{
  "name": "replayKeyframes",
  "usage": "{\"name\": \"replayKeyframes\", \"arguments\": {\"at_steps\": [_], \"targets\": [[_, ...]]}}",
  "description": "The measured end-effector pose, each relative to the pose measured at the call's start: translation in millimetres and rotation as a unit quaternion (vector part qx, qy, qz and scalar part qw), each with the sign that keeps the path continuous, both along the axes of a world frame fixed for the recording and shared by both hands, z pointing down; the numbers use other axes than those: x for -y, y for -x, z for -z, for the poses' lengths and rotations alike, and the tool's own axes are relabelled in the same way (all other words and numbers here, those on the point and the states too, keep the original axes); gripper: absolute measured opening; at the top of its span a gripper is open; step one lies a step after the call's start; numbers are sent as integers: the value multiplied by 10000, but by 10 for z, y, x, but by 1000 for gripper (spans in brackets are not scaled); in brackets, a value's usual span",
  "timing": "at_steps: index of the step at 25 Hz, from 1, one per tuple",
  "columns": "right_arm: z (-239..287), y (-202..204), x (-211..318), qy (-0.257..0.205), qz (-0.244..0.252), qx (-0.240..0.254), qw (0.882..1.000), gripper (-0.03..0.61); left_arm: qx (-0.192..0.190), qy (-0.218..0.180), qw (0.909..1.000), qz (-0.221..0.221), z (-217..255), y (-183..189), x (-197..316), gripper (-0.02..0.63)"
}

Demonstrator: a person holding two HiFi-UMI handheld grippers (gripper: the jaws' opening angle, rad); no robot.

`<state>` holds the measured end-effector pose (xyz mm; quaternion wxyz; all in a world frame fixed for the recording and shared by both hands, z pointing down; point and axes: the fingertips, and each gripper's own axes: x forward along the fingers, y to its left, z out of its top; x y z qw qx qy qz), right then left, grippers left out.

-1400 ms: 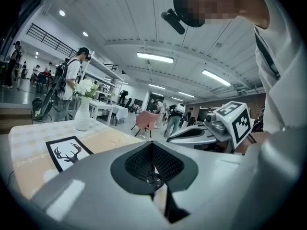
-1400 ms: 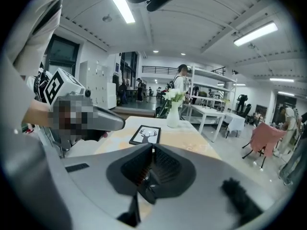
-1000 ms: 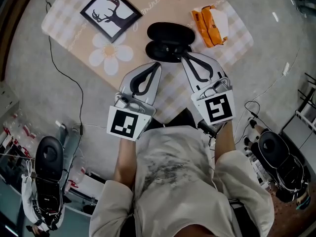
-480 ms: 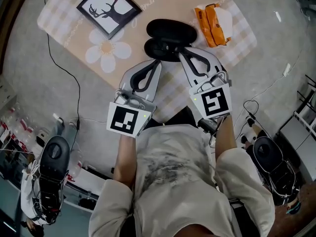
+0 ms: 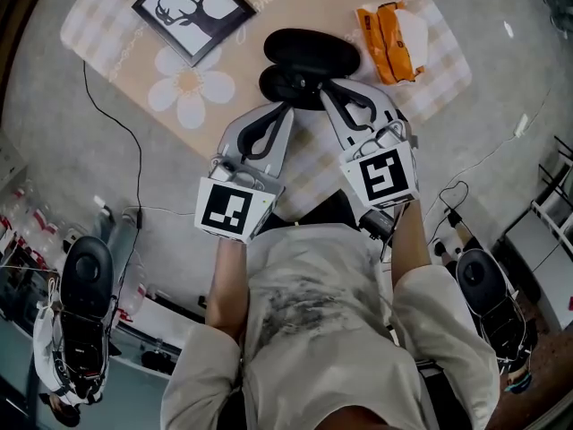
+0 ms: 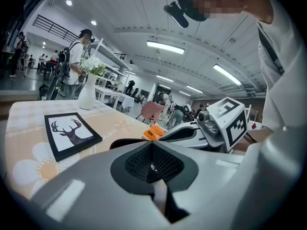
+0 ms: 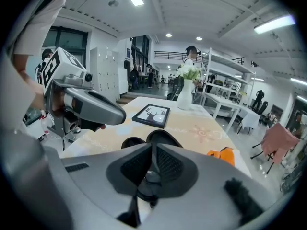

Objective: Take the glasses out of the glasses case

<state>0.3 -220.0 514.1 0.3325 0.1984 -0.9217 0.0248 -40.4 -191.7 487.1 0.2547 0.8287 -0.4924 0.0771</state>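
Note:
The black glasses case (image 5: 309, 54) lies open on the checked tablecloth (image 5: 134, 52), its two dark halves side by side. No glasses show in any view. My left gripper (image 5: 287, 108) is shut, its tip at the near edge of the case's nearer half (image 5: 288, 86). My right gripper (image 5: 325, 93) is shut too, and its tip reaches that same half from the right. In the left gripper view the shut jaws (image 6: 152, 145) hide most of the case (image 6: 125, 143). In the right gripper view the case (image 7: 162, 138) shows just beyond the shut gripper (image 7: 153, 146).
A framed deer picture (image 5: 192, 11) lies far left on the cloth, and an orange packet (image 5: 391, 36) lies to the right of the case. A white vase with flowers (image 7: 186, 94) stands at the far end. A cable (image 5: 134, 150) runs along the floor beside the table.
Both grippers have edged a little forward towards the case and stay shut. The case has not moved on the cloth.

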Motion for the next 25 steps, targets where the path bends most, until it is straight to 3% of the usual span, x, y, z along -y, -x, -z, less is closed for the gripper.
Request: {"name": "replayKeyframes", "arguments": {"at_steps": [6,25], "targets": [[-149,1,11,39,167,-211,9996,58,-30,236,9997,16,-145,-26,-13,9],[-484,107,-135,30,942,-875,9917,78,-6,212,9997,97,-320,13,18,9]]}}
